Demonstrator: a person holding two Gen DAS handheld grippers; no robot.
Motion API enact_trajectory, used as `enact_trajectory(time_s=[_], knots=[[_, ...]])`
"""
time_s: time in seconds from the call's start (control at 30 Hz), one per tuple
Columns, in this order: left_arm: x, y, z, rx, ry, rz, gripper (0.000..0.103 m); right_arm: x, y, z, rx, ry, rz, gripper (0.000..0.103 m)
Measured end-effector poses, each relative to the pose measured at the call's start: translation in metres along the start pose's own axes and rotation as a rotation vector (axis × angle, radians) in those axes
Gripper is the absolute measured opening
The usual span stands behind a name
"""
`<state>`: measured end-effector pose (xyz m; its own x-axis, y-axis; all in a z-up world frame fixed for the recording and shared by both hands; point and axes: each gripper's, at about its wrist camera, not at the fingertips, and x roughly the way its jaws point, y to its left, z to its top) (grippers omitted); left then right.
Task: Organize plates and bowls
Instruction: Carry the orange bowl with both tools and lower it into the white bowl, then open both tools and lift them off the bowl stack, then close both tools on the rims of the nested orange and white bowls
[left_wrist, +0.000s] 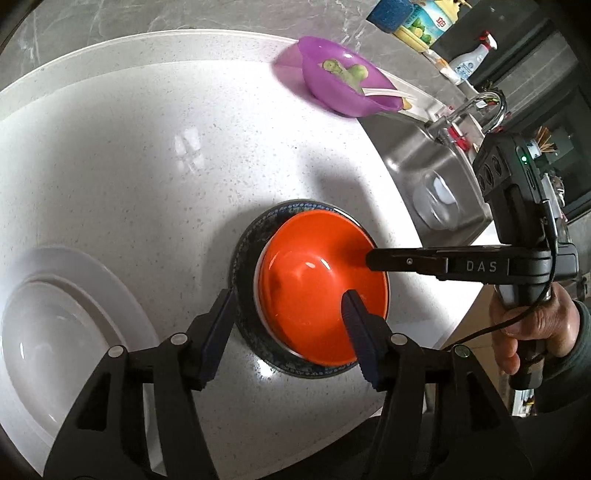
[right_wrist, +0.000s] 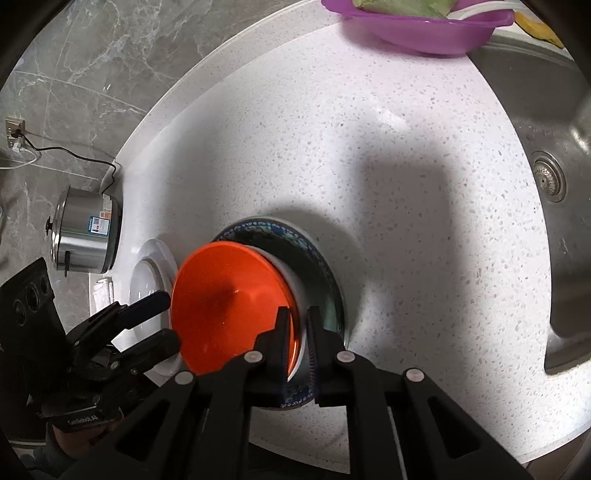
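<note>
Left gripper (left_wrist: 291, 301): jaws stand apart, gripping nothing; 1 blue pad hangs over the orange bowl's inside, the other outside the plate's rim; neither pad presses the bowl
Right gripper (right_wrist: 297, 332): jaws narrow, pinched on the near rim of the orange bowl; 1 finger inside, 1 outside
Orange bowl (left_wrist: 317, 291): upright, nested in a white-sided bowl (right_wrist: 295, 284); both sit on the patterned plate
Patterned plate (left_wrist: 247, 240): dark blue rim, flat on the white speckled counter (left_wrist: 147, 166)
White plate (left_wrist: 48, 314): on the counter, near the stack but apart from it
Purple bowl (left_wrist: 343, 85): at the counter's far edge beside the steel sink (right_wrist: 554, 177); holds green vegetable pieces
Steel pot (right_wrist: 88, 232): by the grey wall, well apart from the stack
Hand (left_wrist: 532, 328): wraps the right gripper's handle
</note>
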<state>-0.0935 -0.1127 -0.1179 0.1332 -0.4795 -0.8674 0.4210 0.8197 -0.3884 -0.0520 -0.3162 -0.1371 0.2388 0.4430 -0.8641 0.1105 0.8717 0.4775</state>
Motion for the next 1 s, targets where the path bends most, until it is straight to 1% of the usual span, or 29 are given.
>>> enact_trajectory(time_s=[0.17, 0.27, 0.3, 0.37, 0.4, 0.43, 0.5, 0.63, 0.77, 0.83, 0.97, 1.0], knots=[[-0.007, 0.008, -0.011, -0.029, -0.03, -0.014, 0.057, -0.001, 0.008, -0.004, -0.006, -0.02, -0.026, 0.012], [-0.014, 0.013, -0.022, -0.032, -0.045, -0.028, 0.057, -0.013, 0.01, -0.008, -0.002, -0.059, -0.001, 0.014], [-0.015, 0.015, -0.026, -0.035, -0.045, -0.028, 0.057, -0.019, 0.011, -0.01, -0.003, -0.086, 0.008, 0.014], [-0.017, 0.019, -0.034, -0.049, -0.05, -0.026, 0.057, -0.034, 0.01, -0.014, -0.003, -0.148, 0.009, 0.027], [-0.019, 0.021, -0.038, -0.051, -0.06, -0.028, 0.057, -0.041, 0.008, -0.017, 0.0, -0.182, -0.003, 0.04], [-0.021, 0.022, -0.041, -0.051, -0.068, -0.024, 0.057, -0.051, 0.005, -0.021, 0.006, -0.22, -0.014, 0.049], [-0.023, 0.023, -0.048, -0.066, -0.086, 0.002, 0.057, -0.063, 0.0, -0.027, 0.007, -0.255, -0.026, 0.051], [-0.018, 0.025, -0.058, -0.116, -0.086, 0.053, 0.057, -0.068, -0.01, -0.032, -0.017, -0.242, -0.052, 0.051], [-0.016, 0.025, -0.066, -0.18, -0.113, 0.085, 0.057, -0.059, -0.021, -0.022, -0.047, -0.199, -0.032, 0.051], [-0.012, 0.025, -0.066, -0.231, -0.122, 0.092, 0.057, -0.05, -0.023, -0.014, -0.081, -0.165, -0.026, 0.05], [-0.006, 0.02, -0.07, -0.315, -0.139, 0.141, 0.057, -0.029, -0.028, 0.002, -0.147, -0.082, -0.016, 0.043], [-0.003, 0.018, -0.072, -0.325, -0.136, 0.156, 0.057, -0.024, -0.03, 0.006, -0.163, -0.062, -0.003, 0.043]])
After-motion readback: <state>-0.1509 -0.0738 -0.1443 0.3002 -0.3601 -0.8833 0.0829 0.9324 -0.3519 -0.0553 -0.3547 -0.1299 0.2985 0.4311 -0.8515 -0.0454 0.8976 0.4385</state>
